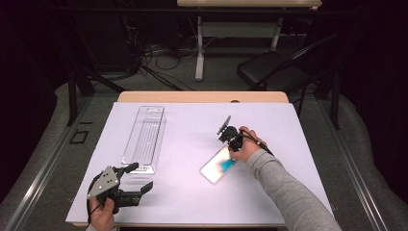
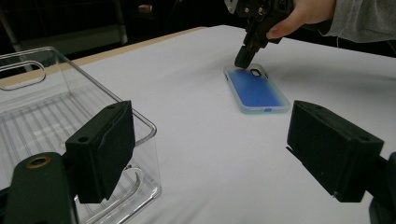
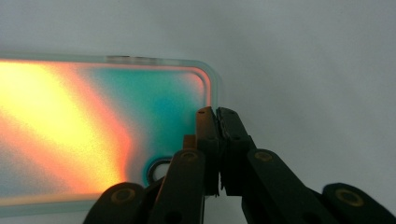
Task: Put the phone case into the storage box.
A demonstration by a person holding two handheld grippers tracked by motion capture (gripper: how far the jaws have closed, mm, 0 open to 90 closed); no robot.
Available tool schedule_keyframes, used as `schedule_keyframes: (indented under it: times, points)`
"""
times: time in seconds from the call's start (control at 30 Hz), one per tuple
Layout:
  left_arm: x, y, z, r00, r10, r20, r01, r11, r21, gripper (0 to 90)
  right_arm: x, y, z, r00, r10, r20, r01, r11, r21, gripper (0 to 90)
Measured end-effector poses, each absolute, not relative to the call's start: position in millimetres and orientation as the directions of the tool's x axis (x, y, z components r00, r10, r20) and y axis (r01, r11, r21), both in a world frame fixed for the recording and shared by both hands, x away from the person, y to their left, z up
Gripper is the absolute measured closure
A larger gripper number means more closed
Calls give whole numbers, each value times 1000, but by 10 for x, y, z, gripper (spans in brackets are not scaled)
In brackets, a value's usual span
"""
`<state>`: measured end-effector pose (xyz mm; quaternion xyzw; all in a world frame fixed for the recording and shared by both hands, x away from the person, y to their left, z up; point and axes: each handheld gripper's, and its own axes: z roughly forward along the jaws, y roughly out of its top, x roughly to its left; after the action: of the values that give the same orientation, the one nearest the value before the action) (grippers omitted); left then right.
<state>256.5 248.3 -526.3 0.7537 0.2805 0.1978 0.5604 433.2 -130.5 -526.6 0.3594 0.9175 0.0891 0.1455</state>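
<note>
A translucent phone case [image 1: 219, 165] with a blue-green tint lies flat on the white table cover, right of centre. My right gripper [image 1: 231, 150] points down at the case's far end. In the right gripper view its jaws are pressed together astride the rim of the case [image 3: 93, 126], beside the camera hole, and the right gripper [image 3: 217, 112] looks shut on that rim. The left gripper view shows the same case [image 2: 257, 91] with the right gripper [image 2: 243, 60] touching its end. My left gripper [image 1: 139, 177] rests open near the table's front left, nothing between its jaws [image 2: 210, 149].
A long clear plastic tray [image 1: 144, 137] lies left of centre, close beside the left gripper [image 2: 46, 116]. The white table cover [image 1: 192, 120] spans most of the tabletop. Behind the table stand a black chair [image 1: 274, 70], a second desk [image 1: 248, 4] and floor cables.
</note>
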Motion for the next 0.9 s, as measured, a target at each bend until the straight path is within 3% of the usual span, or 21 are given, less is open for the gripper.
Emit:
schedule_keyframes:
  times: [0.9]
  points:
    - [2568,2483,-5264,764,645,-16,204,-217,955,155,4336,-1320,-5265,-695,693,-192,640,718,274,887]
